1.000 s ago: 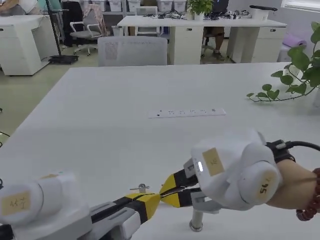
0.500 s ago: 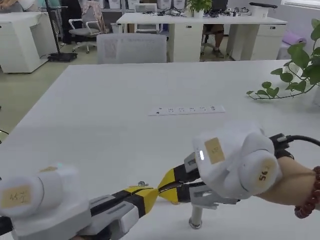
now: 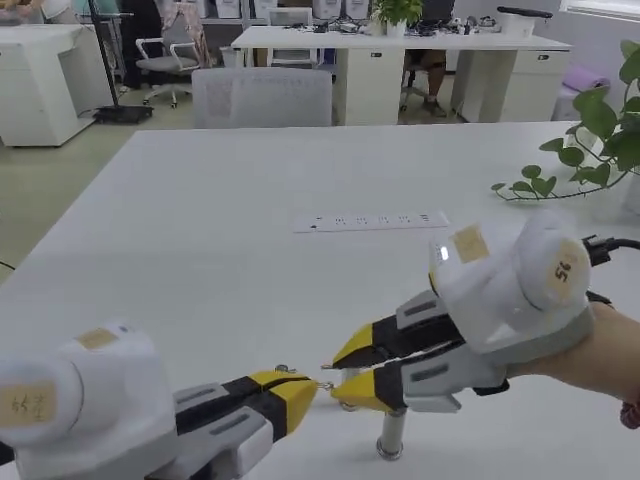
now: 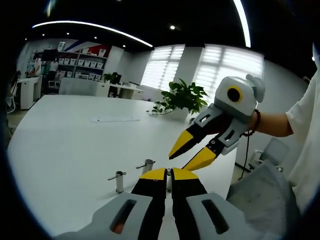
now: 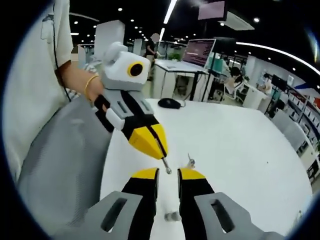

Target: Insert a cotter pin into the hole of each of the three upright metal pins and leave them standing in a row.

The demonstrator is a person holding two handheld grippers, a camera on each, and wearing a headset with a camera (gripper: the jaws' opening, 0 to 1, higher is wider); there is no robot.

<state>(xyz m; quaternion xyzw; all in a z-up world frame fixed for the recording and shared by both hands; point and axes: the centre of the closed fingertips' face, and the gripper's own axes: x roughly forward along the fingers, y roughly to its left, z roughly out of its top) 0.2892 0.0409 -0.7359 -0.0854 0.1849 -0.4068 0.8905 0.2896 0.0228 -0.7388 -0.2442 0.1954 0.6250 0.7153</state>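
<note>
White tabletop point(image 3: 200, 250), bare out to a power strip point(image 3: 370, 221), with a plant point(image 3: 590, 140) at the far right.

Progress:
- Two upright pins point(image 4: 120, 181) point(image 4: 148, 165) each appear to carry a cross wire.
- The third pin point(image 3: 391, 435), nearest the person, looks bare.

Claws:
- The left claw point(image 3: 308, 384) is clamped on a cotter pin point(image 5: 165, 166).
- The right claw point(image 3: 334, 373) stands apart, tip to tip with the left.

Clearance between the claws is tight. Beyond them there is ample room.

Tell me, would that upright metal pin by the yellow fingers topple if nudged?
Probably: the upright metal pin is tall and slim on a small foot, so a sideways nudge could tip it. Being round, it would likely roll on the smooth white table. It looks solid metal, so probably stiff and heavy for its size.
</note>
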